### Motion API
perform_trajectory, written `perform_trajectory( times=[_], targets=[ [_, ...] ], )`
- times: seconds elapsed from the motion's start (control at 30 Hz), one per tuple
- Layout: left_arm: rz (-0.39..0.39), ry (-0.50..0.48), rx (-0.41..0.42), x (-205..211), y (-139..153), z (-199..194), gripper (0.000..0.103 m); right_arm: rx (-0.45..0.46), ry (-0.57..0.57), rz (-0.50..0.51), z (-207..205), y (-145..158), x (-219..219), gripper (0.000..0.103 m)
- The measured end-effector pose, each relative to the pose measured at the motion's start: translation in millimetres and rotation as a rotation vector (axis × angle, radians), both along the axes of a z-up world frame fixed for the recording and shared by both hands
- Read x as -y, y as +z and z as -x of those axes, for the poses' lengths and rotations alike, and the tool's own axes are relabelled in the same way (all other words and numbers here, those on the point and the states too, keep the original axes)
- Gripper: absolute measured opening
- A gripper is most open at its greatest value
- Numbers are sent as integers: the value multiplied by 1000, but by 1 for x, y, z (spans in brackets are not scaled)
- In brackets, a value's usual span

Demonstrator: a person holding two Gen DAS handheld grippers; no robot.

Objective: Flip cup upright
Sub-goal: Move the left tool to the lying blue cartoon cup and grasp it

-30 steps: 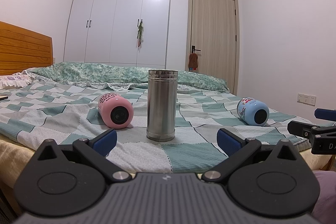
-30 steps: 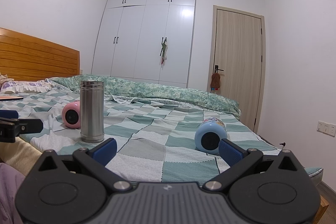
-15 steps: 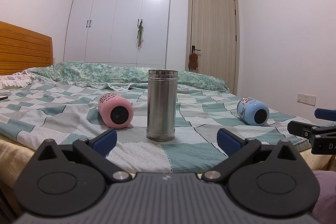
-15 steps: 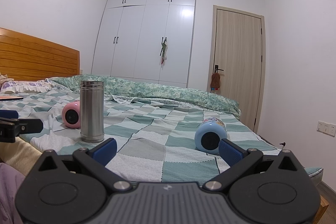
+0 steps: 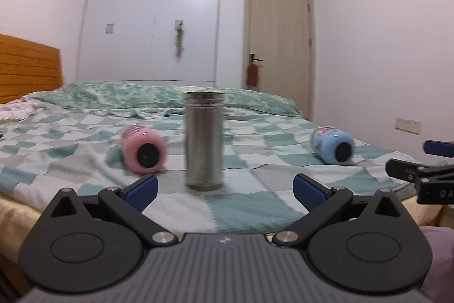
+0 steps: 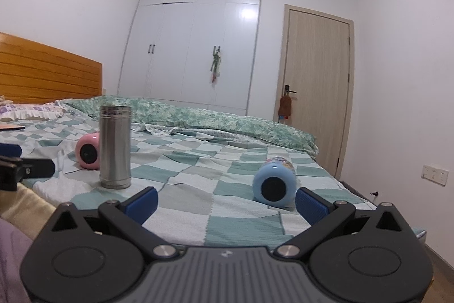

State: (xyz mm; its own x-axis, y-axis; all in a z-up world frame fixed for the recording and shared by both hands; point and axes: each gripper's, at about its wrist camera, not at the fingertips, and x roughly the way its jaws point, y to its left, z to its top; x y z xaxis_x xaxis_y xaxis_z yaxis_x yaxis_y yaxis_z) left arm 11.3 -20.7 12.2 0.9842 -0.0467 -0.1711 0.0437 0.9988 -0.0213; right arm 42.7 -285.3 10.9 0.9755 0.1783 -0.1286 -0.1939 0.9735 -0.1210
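Pink cup (image 5: 143,152) and blue cup (image 6: 273,185) lying sideways on bed (image 6: 198,175); both hand-held grippers, left (image 5: 224,188) and right (image 6: 225,199), wide, empty. Grip mid-body, rotate slowly, seat on flat quilt.

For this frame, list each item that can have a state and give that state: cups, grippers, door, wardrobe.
steel cup: upright on the bed.
pink cup: on its side.
blue cup: on its side.
left gripper: open, holding nothing.
right gripper: open, holding nothing.
door: closed.
wardrobe doors: closed.
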Motion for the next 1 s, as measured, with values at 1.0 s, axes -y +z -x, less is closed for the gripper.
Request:
perform_trajectory(
  times=[1.0],
  targets=[
    [-116,-279,-272,168,63,-260,103,-245,-179,-11,-199,52,137,103]
  ],
)
